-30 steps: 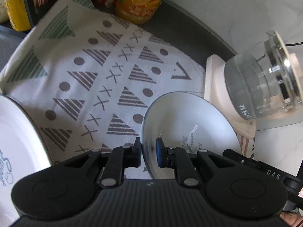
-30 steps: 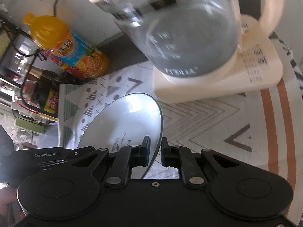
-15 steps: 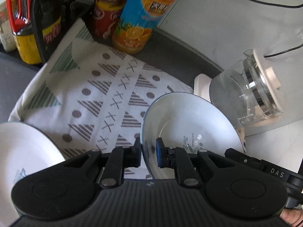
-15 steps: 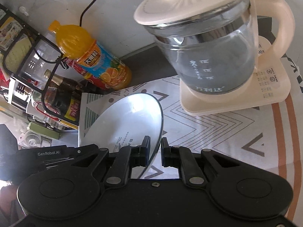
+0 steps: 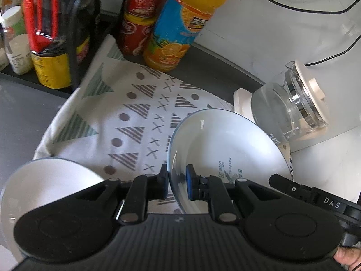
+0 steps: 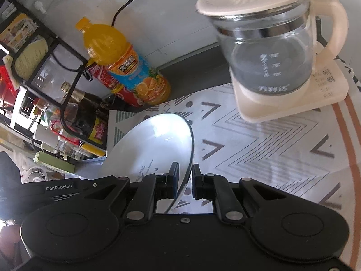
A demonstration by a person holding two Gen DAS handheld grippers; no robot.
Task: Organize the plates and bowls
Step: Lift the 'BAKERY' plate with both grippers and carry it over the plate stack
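Bowls are what we carry: at far left a second bowl (image 5: 45, 187) lies low on the cloth (image 5: 126, 122), its printed floor now hidden under our left gripper (image 5: 177, 184), where a second ago it filled the view's edge. Our held bowl (image 5: 225, 155) has risen in that time; the cloth has dropped away, the bottles (image 5: 180, 27) and rack (image 5: 74, 33) have come into sight, and the kettle (image 5: 291, 110) has shrunk to the right. We judge this as a lift clear of the table, likely on the way to stack it into the other bowl. Left gripper is clamped on the near rim, one pad (image 5: 190, 185) inside the wall and one outside. Right gripper (image 6: 185, 180) is likewise closed on the opposite rim of the same bowl, seen edge-on from that side. The bowl is tilted: its mouth opens up and toward the right from the left view, its rim plane standing steep, with the long axis of the rim ellipse running away from us toward the bottles. Printed lettering sits on the floor, near our pads. Both grips hold the thin wall only, so slip looks possible to us if we tip further
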